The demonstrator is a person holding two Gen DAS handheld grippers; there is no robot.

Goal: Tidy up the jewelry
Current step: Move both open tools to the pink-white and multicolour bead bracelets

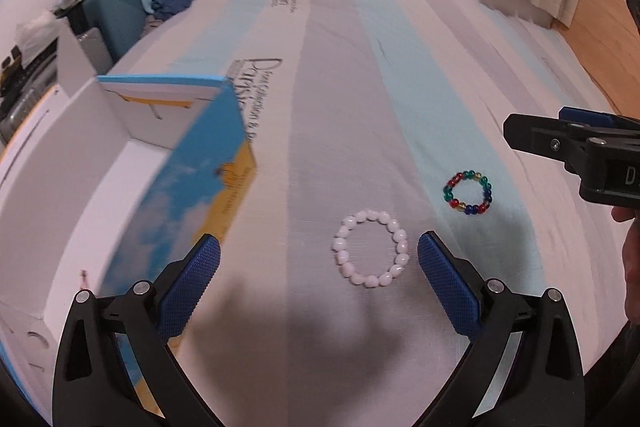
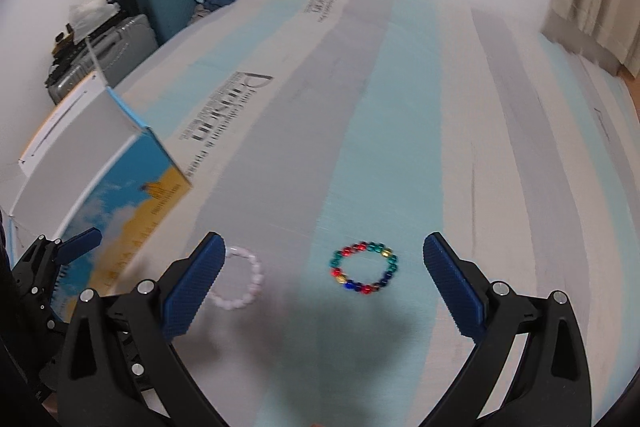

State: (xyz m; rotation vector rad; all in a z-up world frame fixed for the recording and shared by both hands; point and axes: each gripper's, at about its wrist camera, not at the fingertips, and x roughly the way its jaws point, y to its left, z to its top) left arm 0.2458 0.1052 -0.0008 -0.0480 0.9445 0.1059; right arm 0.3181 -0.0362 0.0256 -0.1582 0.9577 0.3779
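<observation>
Lying flat on a striped bedsheet (image 1: pixel 340 99) of pale blue, grey and white bands are two bead bracelets, close to each other but not touching. The white bead bracelet (image 1: pixel 371 248) rests on a grey band, and in the left wrist view it sits between the spread fingers of the left gripper (image 1: pixel 319 263), nearer the right fingertip than the left; nothing is gripped, and the jaws stand released and wide apart above the cloth. To its right and a little farther off, the multicolored bead bracelet (image 1: pixel 467 192) of red, green, blue and yellow beads lies on a pale blue band. In the right wrist view that same multicolored bracelet lies between the open fingers of the right gripper (image 2: pixel 323 265), whose jaws are likewise released and hold nothing, while the white bracelet shows partly hidden behind its left blue pad (image 2: pixel 194 291). At the left of both views stands an open cardboard box (image 1: pixel 180 195) with a blue sky and yellow print on its outer wall and a white inside; its near corner is just left of the left gripper's left finger. Far off at the left, a teal suitcase (image 1: pixel 114 15) stands against the wall, with clothes piled on and around it.
</observation>
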